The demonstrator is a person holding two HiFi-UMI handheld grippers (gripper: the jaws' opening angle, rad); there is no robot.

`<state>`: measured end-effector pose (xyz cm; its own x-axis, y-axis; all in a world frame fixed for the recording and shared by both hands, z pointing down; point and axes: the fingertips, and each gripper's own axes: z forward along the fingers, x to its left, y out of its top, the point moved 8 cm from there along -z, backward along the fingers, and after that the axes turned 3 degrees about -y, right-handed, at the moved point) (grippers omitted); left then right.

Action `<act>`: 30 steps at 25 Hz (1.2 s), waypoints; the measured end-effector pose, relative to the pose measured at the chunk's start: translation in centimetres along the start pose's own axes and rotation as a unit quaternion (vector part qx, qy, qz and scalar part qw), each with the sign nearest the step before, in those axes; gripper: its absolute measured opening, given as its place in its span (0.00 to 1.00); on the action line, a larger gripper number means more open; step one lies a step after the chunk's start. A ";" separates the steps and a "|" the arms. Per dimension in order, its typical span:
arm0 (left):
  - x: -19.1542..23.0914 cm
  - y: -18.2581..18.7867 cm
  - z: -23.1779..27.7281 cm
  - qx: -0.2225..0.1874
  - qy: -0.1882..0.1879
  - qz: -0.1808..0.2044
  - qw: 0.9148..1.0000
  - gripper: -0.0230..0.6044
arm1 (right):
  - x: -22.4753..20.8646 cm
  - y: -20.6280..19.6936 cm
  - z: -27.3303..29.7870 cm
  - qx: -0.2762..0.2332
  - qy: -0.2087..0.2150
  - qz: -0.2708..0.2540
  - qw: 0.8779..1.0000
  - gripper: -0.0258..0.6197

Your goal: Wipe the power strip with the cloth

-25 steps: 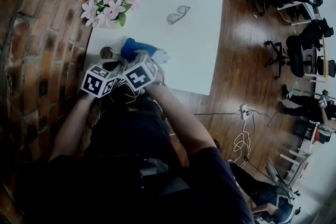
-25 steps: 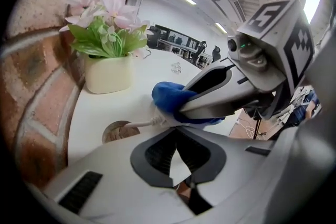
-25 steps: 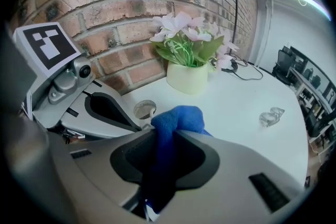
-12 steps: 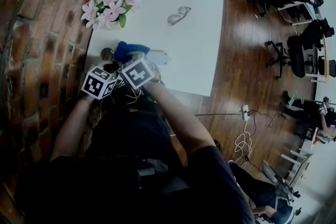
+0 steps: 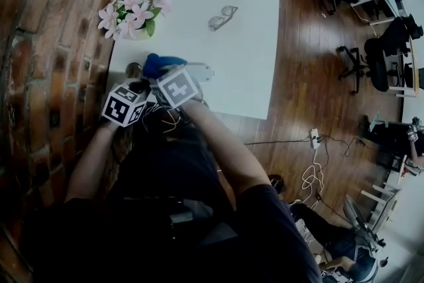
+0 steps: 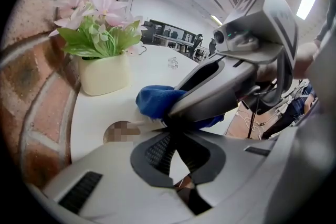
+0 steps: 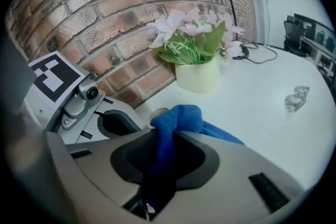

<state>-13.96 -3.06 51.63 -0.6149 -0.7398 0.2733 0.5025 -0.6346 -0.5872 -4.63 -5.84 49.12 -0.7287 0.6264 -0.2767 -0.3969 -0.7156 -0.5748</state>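
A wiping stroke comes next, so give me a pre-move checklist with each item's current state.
1. Grip on cloth by right gripper: ok.
2. Jaws of left gripper shut: ok.
3. Hold of left gripper on power strip: cannot tell.
4. Contact of cloth with power strip: cannot tell, grippers hide it.
5. Clearance from glasses: ok, well apart.
6. Clearance from flower pot: ok, apart from cloth.

Cloth (image 7: 181, 118): blue, bunched up, pinched between the jaws of the right gripper (image 7: 160, 144), sitting right on the strip's end.
Power strip (image 5: 201, 71): white, long, flat on the white table (image 5: 252, 43) (one end hidden under cloth).
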 end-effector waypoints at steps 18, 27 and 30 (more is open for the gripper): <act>-0.8 1.2 -0.1 0.009 0.020 0.003 1.000 0.04 | -1.4 -1.3 -0.6 -0.022 0.023 0.059 0.998 0.18; -1.4 2.7 0.8 0.007 0.040 -0.004 0.999 0.04 | -3.4 -2.3 -2.1 -0.035 0.025 0.070 0.997 0.18; -1.8 3.1 1.2 0.006 0.046 -0.002 0.999 0.04 | -4.7 -3.1 -3.0 -0.039 0.014 0.079 0.996 0.18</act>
<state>-10.61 -4.00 50.20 -0.6699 -0.7139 0.2040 0.5070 -0.6406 -0.5766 1.67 -5.66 49.90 -0.7621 0.5176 -0.3889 -0.2335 -0.7800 -0.5806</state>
